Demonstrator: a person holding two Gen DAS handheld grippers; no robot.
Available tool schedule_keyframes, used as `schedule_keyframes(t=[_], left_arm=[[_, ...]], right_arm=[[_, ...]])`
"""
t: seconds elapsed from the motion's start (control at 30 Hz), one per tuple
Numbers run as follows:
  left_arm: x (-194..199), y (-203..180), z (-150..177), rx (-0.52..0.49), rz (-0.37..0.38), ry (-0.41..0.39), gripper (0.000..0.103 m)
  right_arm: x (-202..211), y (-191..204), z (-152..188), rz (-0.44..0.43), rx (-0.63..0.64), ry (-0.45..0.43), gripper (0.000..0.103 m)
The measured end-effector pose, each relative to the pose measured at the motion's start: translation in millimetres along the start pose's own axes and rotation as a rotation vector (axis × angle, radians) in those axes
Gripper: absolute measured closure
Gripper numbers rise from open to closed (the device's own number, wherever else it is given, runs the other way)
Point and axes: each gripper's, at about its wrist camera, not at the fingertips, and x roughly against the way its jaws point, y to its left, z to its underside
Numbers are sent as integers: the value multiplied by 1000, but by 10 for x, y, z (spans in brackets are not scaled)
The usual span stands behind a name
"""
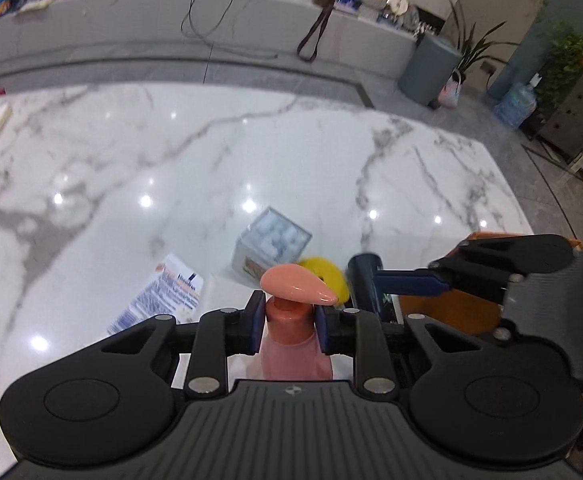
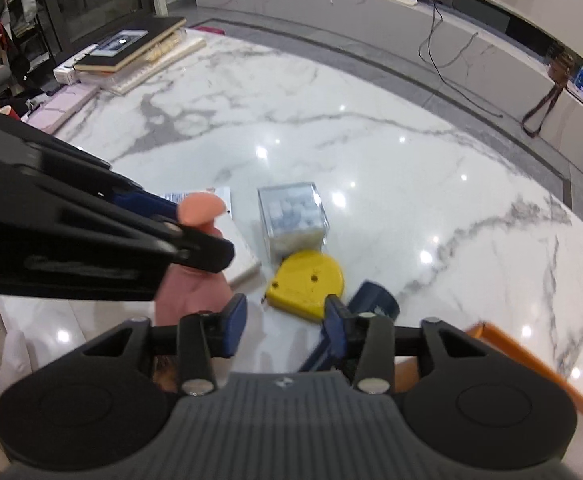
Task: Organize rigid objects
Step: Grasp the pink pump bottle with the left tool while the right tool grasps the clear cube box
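Two grippers: we hold one in each hand over the marble desk (image 2: pixel 371 152); all places below are given from the clear box (image 2: pixel 293 216).
Left gripper (image 1: pixel 287 322): its blue pads are clamped on the neck of the pink pump bottle (image 1: pixel 291 344), just under the pump head.
Right gripper (image 2: pixel 286 326): its jaws stand apart with nothing between the pads; the dark blue tool (image 2: pixel 371 304) lies just outside one of them.
Pink pump bottle: nearer to us than the clear box and off to its left in the right wrist view; we cannot tell whether its base is on the desk.
Yellow tape measure (image 2: pixel 307 280): flat on the desk, right at the near side of the clear box.
Orange tray (image 2: pixel 531 364): its rim shows well to the right of the clear box, at the desk's near edge.
Printed packet (image 1: pixel 159 300): flat on the desk to the left of the clear box.
How we expect the bottle to handle: a stiff plastic body, glossy and likely slippery, heavier low down if it holds liquid.
Where we would hold it: the neck under the collar, so the pump head stops it sliding out; a squeeze on the head itself could dispense.
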Motion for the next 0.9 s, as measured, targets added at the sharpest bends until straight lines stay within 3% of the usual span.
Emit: schedule_keyframes(t=[0.17, 0.4, 0.57, 0.7, 0.77, 0.9], left_arm=[[144, 53, -138, -61, -69, -117, 74], [71, 243, -242, -71, -97, -150, 74], [22, 316, -232, -75, -77, -161, 74], [-3, 323, -211, -86, -84, -157, 74], [-5, 324, -192, -86, -82, -155, 74], [78, 302, -154, -89, -83, -173, 74]], right_arm=[[-97, 12, -184, -5, 20, -31, 49], [-386, 66, -473, 0, 65, -17, 46], [-612, -8, -577, -10, 40, 14, 44], [-734, -78, -606, -21, -1, 42, 44], [-778, -108, -594, -26, -22, 60, 55], [-694, -112, -569, -19, -48, 51, 56]])
